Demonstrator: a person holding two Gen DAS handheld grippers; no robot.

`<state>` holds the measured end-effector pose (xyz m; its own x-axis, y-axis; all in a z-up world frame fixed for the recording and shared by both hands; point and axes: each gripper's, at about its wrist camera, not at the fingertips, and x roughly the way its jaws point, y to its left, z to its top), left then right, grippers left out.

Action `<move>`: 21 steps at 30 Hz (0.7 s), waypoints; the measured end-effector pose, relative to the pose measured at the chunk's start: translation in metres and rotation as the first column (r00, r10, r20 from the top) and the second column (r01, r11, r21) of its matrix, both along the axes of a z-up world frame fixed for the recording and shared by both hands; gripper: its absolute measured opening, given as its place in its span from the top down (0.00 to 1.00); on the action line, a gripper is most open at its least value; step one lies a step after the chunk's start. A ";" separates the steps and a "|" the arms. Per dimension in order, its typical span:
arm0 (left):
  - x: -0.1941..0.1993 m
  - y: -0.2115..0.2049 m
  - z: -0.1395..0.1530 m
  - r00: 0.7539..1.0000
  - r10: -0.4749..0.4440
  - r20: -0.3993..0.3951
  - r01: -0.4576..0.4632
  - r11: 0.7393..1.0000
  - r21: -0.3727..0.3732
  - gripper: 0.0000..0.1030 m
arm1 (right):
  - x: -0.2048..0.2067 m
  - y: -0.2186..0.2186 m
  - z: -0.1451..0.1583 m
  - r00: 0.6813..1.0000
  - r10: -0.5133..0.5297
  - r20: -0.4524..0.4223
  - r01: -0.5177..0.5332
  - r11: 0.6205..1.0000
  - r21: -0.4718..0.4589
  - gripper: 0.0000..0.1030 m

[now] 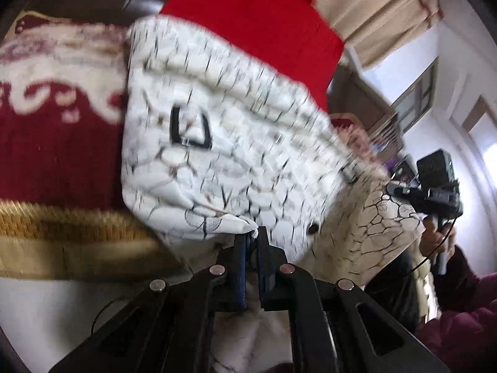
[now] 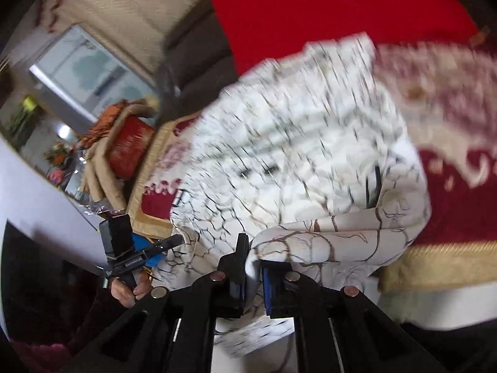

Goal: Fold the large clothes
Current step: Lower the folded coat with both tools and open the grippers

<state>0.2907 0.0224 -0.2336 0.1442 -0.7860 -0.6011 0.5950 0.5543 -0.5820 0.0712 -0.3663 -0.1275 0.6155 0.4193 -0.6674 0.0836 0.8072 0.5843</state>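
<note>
Both my grippers are clamped on the white crackle-print jacket.

My left gripper [image 1: 252, 233] pinches a jacket [image 1: 217, 143] corner; my right gripper [image 2: 253, 258] grips another edge of it. The jacket hangs lifted between them over the dark red patterned blanket [image 1: 56, 155], blurred, with a bright red cloth [image 1: 264, 15] behind it.

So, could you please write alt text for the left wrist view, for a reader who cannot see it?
The left hand-held gripper is shut on an edge of a white garment with a dark crackle print, which hangs blurred over a dark red patterned blanket. At right, a hand holds the right hand-held gripper, also at the garment.
</note>
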 end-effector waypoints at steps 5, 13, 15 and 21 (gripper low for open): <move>-0.003 -0.002 -0.013 0.999 -0.005 -0.032 0.006 0.999 0.044 0.94 | 0.009 0.005 -0.043 0.995 -0.030 -0.095 0.037 0.997 0.071 0.92; 0.009 -0.005 -0.026 0.999 0.036 -0.037 -0.030 0.986 0.166 0.94 | 0.015 0.000 -0.036 0.991 -0.032 -0.129 0.032 1.000 -0.001 0.92; 0.015 -0.001 -0.039 0.993 0.076 -0.085 -0.054 0.970 0.236 0.91 | 0.016 -0.006 -0.050 0.982 -0.061 -0.180 0.059 0.998 -0.016 0.92; 0.027 -0.002 -0.072 0.972 0.181 -0.147 -0.103 0.900 0.423 0.43 | 0.008 -0.019 -0.088 0.947 -0.103 -0.305 0.120 0.992 0.040 0.87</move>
<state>0.3174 0.0199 -0.3055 0.0958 -0.4435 -0.8911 0.3995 0.8371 -0.3737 0.0794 -0.3850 -0.2154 0.4341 0.4026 -0.8059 0.3506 0.7486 0.5628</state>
